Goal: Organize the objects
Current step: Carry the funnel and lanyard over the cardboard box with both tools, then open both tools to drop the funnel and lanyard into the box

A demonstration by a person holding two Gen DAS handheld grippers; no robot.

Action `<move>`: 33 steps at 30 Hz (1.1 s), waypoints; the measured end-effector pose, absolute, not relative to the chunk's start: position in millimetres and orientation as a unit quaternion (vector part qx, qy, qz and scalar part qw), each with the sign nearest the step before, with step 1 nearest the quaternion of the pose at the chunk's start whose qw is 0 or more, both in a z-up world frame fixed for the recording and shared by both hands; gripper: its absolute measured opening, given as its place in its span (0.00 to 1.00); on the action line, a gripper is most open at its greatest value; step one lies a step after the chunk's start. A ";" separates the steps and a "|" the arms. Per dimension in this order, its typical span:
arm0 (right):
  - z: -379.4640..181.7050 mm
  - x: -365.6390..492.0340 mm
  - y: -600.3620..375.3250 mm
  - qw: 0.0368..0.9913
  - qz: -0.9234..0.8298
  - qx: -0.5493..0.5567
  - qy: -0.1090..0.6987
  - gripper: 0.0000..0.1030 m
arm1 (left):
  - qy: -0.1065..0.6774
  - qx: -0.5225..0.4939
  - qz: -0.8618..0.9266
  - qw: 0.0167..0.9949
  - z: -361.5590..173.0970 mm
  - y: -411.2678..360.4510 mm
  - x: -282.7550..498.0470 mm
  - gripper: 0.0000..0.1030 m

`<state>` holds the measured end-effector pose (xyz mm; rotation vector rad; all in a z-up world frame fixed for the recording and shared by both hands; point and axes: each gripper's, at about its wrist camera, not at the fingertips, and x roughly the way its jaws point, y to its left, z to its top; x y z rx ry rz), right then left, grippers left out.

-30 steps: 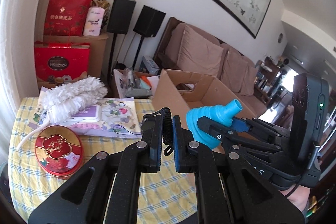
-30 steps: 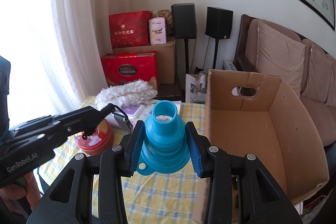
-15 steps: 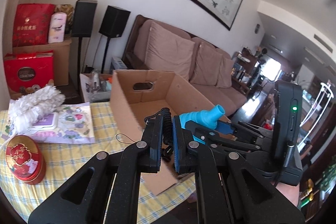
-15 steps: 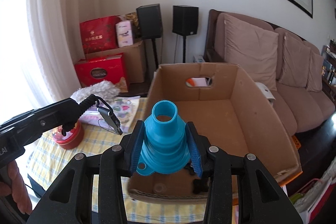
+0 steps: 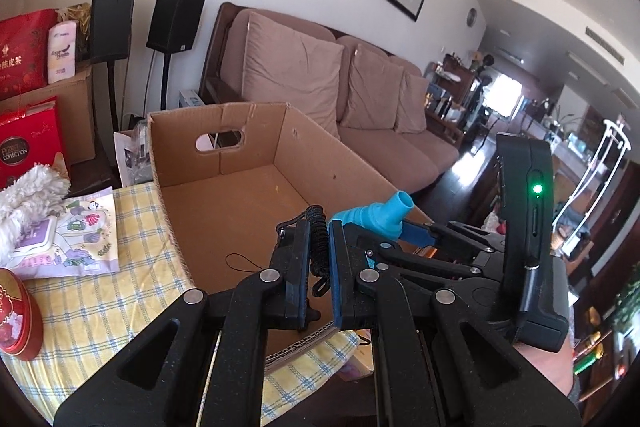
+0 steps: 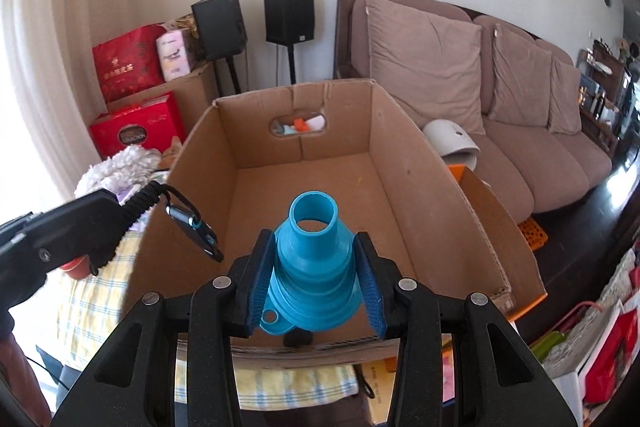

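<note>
**Blue funnel and coiled cord held above an open carton**

In the right wrist view, a blue funnel (image 6: 314,267) is seen low in the centre of the frame, clamped between the blue-padded fingers of the right tool (image 6: 314,279). It is made of soft, matte material — a stack of stepped rings widening downward, a round open spout uppermost and a small tab with a hole at its lower left. The jaws are partly open, pressed against the funnel's sides.

The left tool (image 5: 319,263) is nearly closed on a black coiled cord (image 5: 316,243), its tight spiral pinched between the pads at the centre of the left wrist view. In the right wrist view a small dark clip-like piece (image 6: 192,229) is seen hanging from that cord at the left; what it is cannot be told.

Both things are held over a cardboard box (image 6: 400,163) — plain brown corrugated board, open-topped, with an oval hand hole in its far wall. The box stands on a table (image 5: 100,307) covered in yellow checked cloth. At the left edge of the left wrist view a glossy red oval tin (image 5: 18,311) and a fluffy white duster (image 5: 24,195) are seen.
</note>
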<state>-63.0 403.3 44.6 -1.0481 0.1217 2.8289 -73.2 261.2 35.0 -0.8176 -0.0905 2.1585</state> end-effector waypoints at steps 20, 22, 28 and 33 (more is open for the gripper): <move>22.8 -74.2 437.1 0.085 0.928 -0.360 0.052 0.47 | -0.021 -0.366 0.842 0.397 2.6 290.0 -76.1 0.05; 23.2 -74.6 436.5 0.086 0.928 -0.359 0.054 0.53 | -0.020 -0.367 0.843 0.394 3.2 287.3 -75.6 0.10; 29.5 -70.2 435.8 0.084 0.933 -0.345 0.060 0.58 | -0.014 -0.356 0.858 0.371 9.2 276.3 -74.2 0.40; 39.2 -62.9 430.7 0.088 0.939 -0.327 0.056 0.71 | -0.022 -0.336 0.872 0.354 18.9 261.4 -74.7 0.78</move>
